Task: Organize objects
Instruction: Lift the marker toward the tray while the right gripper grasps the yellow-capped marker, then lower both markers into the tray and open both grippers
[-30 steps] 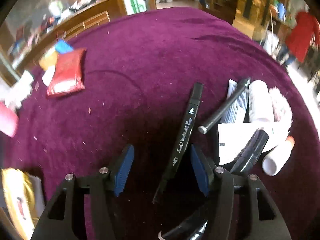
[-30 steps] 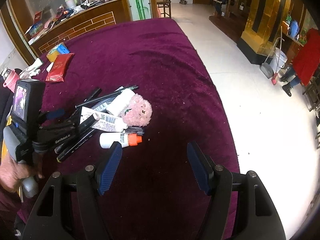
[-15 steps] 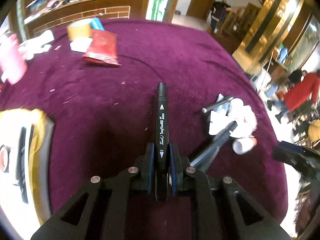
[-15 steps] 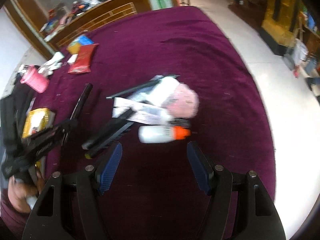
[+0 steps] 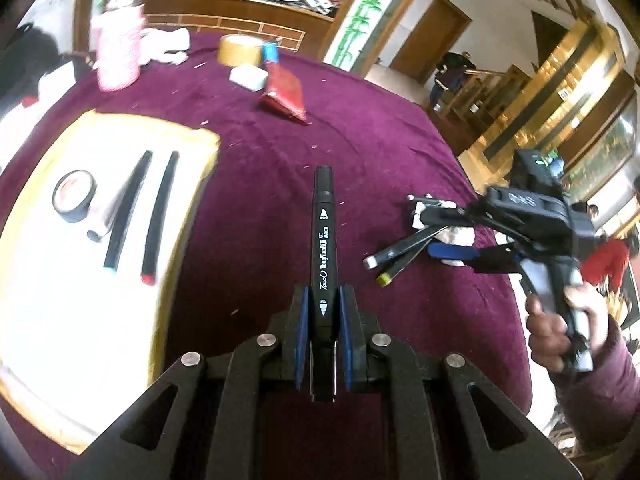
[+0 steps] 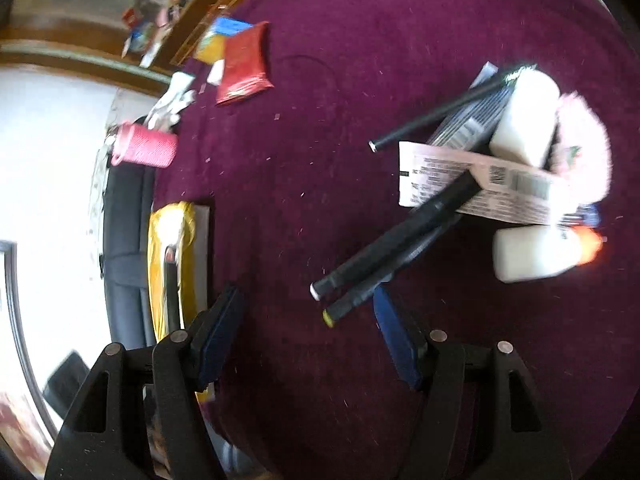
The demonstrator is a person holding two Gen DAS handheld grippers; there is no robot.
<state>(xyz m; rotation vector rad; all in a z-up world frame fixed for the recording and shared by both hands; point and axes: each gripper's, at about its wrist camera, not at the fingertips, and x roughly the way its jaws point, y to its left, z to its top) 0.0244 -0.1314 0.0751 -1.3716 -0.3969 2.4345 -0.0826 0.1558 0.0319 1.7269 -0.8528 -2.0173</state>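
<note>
My left gripper [image 5: 323, 312] is shut on a black Touch marker [image 5: 325, 236], held above the purple tablecloth and pointing forward. To its left lies a yellow-rimmed white tray [image 5: 192, 140] holding two black markers [image 5: 140, 212] and a tape roll [image 5: 74, 196]. My right gripper [image 6: 308, 320] is open and empty, just before two black markers [image 6: 392, 252] that stick out of a pile with a white paper box [image 6: 480, 184], white bottles [image 6: 532, 256] and a pink fluffy toy [image 6: 584, 148]. The right gripper also shows in the left wrist view [image 5: 452, 248], over the pile.
A red packet [image 5: 286, 94], a brown tape roll [image 5: 238, 49], a white block [image 5: 248, 77] and a pink cup [image 5: 118, 52] lie at the table's far side. The table's round edge [image 5: 460, 152] drops to the floor on the right. The tray also shows in the right wrist view [image 6: 176, 260].
My left gripper closed on the Touch marker, lifted it and swung left toward the tray. My right gripper moved down and left to the markers in the pile, still open.
</note>
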